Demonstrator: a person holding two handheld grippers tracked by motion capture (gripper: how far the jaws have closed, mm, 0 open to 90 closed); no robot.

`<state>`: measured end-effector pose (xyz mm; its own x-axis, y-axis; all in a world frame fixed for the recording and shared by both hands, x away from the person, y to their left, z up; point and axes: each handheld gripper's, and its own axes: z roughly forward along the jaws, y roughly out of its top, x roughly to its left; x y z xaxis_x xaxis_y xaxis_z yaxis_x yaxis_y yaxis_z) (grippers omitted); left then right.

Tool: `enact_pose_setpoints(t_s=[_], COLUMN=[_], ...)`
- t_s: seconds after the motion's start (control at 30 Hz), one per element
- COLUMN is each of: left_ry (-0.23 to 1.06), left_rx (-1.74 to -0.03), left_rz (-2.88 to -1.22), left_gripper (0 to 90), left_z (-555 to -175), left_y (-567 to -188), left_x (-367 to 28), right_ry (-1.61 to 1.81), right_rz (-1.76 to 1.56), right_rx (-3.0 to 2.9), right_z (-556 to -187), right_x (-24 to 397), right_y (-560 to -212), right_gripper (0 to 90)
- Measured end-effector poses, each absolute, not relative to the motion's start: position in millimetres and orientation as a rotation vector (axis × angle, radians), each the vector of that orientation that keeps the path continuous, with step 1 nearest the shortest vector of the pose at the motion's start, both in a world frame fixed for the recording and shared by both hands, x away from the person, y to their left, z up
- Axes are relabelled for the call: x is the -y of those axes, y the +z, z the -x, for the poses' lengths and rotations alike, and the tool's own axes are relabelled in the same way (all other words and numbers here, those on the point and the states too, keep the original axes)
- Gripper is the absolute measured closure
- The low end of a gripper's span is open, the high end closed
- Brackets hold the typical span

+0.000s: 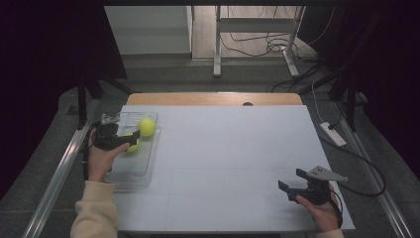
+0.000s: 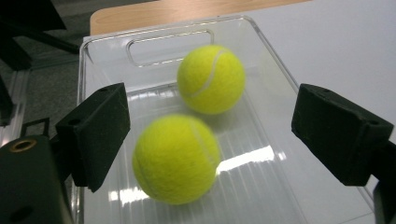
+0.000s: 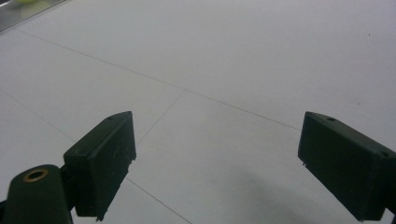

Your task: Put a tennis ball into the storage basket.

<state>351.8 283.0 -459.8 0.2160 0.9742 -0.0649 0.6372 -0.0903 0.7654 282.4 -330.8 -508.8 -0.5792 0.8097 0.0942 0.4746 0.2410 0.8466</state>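
A clear plastic tray stands at the table's left side and holds two yellow tennis balls. The far ball lies near the tray's handle end. The near ball is partly hidden behind my left gripper. In the left gripper view the near ball rests on the tray floor between the open jaws of the left gripper, close to the left pad and well apart from the right one. The far ball lies beyond it. My right gripper hovers open over bare table at the front right, nothing between its jaws.
The white tabletop has a wooden strip along its far edge. Metal rails run along both sides. A white power strip and cables lie on the floor at the right, and a metal frame stands beyond the table.
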Motion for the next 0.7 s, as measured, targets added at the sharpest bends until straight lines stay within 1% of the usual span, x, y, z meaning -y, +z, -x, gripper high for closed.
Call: enact_pose_setpoints(t_s=[0.17, 0.47, 0.7], left_ry=[0.597, 0.566, 0.503], left_rx=[-1.455, -1.383, -1.334], left_rz=[-1.776, -1.769, -1.745], left_gripper=[13.2, 13.5, 13.7], left_z=[-349, -344, -340], left_y=[-456, -452, -451], left_x=[-284, -282, -282], right_ry=[1.27, 1.279, 1.293], right_rz=[-1.182, -1.184, -1.2], right_rx=[-2.158, -2.154, -2.145], right_z=[-283, -284, -285], right_x=[331, 332, 335], right_y=[-509, -510, -510], right_gripper=[11.0, 11.0, 11.0])
